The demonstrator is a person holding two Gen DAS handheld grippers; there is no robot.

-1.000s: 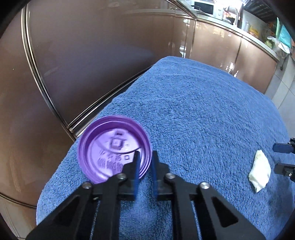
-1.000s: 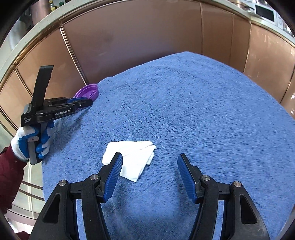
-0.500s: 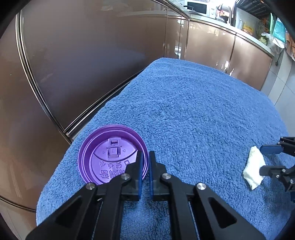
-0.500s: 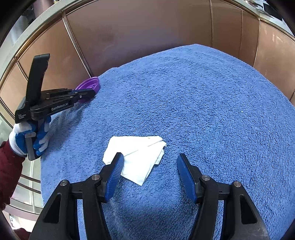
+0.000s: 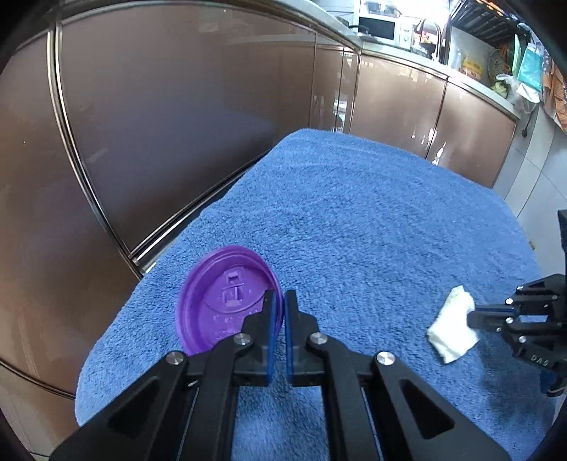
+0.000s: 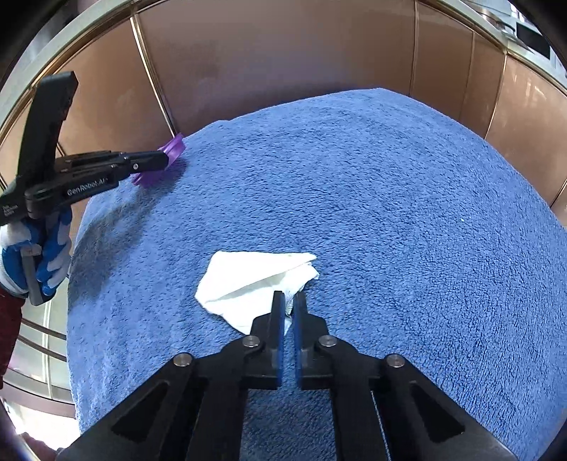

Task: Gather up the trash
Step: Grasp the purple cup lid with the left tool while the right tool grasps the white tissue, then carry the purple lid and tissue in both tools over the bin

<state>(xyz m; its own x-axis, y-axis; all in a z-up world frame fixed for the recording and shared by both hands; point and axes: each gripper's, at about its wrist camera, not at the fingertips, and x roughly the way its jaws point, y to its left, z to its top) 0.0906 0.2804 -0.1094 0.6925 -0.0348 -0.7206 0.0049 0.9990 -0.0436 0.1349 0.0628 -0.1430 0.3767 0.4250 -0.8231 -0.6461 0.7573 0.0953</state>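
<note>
Left wrist view: purple lid (image 5: 226,301) seen from inside, embossed spout facing the camera, tilted up off the blue towel (image 5: 354,220) with its rim pinched in the left tool (image 5: 278,301), jaws narrow and clamped on that rim. Far right of the same view: right tool (image 5: 475,317) side-on, tips pressed onto a white tissue (image 5: 452,328).

Right wrist view: left tool (image 6: 161,159) at far left, gripped by a gloved hand (image 6: 39,255) with a dark red sleeve (image 6: 9,319) below; lid (image 6: 172,150) edge-on here, only a thin purple strip, raised clear of the towel (image 6: 389,198). Centre: right tool (image 6: 288,301) just snapped together, jaws nearly touching, nipping the near right corner of the tissue (image 6: 248,280).

Around: brown cabinet doors (image 5: 177,106) behind the towel-covered tabletop, microwave (image 5: 377,26) and kitchen clutter at upper right. Nothing between the two tools.

Tissue folded to a rough triangle, long axis running left to right, point toward the right. Lid's open face toward the left tool.
</note>
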